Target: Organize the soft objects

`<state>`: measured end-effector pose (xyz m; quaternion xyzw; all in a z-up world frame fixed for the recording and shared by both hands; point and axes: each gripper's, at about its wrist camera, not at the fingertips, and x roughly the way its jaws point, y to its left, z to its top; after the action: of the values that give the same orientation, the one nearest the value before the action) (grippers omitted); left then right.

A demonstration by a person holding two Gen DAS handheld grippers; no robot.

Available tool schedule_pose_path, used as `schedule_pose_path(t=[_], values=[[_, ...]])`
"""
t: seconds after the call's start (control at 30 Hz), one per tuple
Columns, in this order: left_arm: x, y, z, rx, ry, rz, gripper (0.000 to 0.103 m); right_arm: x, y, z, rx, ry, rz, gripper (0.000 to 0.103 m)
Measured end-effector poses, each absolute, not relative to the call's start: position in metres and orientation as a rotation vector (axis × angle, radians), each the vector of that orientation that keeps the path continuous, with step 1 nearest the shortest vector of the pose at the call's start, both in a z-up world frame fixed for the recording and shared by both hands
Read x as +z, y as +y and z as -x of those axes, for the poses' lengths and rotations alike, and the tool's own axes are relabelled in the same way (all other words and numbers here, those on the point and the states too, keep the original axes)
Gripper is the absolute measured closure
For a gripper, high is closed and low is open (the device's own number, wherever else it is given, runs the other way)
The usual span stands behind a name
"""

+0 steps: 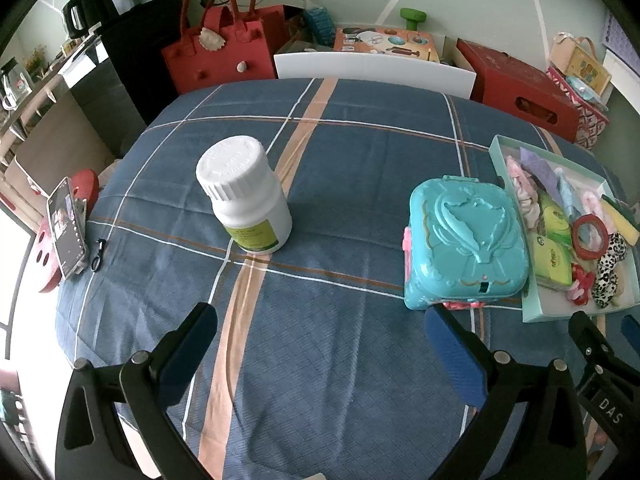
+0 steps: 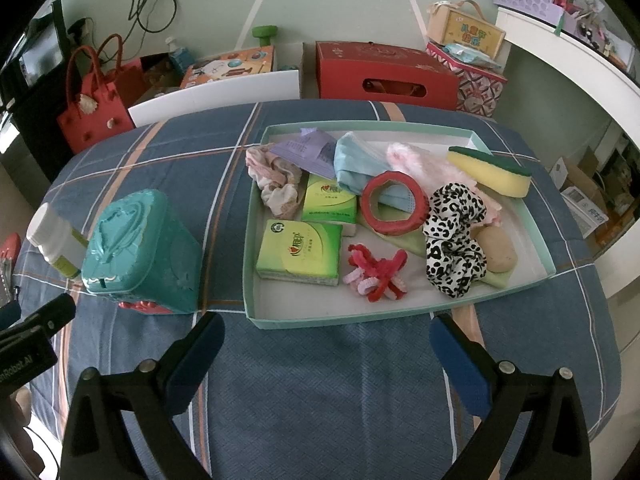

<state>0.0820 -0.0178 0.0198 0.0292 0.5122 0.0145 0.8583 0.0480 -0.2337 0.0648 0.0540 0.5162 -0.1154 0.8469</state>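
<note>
Tray: shallow mint-green tray point(image 2: 400, 317) on the blue plaid tablecloth point(image 2: 320, 380), on the right side of the table; holds all the soft items.
Tray, near row: green tissue pack point(image 2: 299, 251) at left, red-and-pink curly hair ties point(image 2: 376, 271) beside it, leopard scrunchie point(image 2: 454, 240) further right, touching a tan round sponge point(image 2: 496, 249).
Tray, middle: second tissue pack point(image 2: 329, 199) behind the first; red ring point(image 2: 393, 208) lying partly on a light-blue cloth point(image 2: 356, 160).
Tray, far row: pale floral scrunchie point(image 2: 276, 184), lilac paper packet point(image 2: 308, 150), pink fluffy piece point(image 2: 416, 164), yellow-and-green sponge point(image 2: 490, 171) propped on the right rim.
Outside tray: teal toy case point(image 1: 466, 240) just left of the tray; white pill bottle point(image 1: 246, 196) upright, well apart to the left; phone point(image 1: 67, 227) at the table's left edge.
Left gripper point(image 1: 320, 344): jaws spread wide, nothing held, above bare cloth.
Right gripper point(image 2: 326, 350): jaws spread wide, nothing held, just short of the tray's near rim.
</note>
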Motion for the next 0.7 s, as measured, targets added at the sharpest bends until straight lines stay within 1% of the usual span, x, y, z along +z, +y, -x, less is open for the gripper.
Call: schedule_pose_path(t=[0.7], values=[[0.0186,-0.0167,-0.0823,0.044,1.083,-0.066,0.000,0.0636,-0.2417,-0.0472,-0.263,1.098,-0.119,0.000]])
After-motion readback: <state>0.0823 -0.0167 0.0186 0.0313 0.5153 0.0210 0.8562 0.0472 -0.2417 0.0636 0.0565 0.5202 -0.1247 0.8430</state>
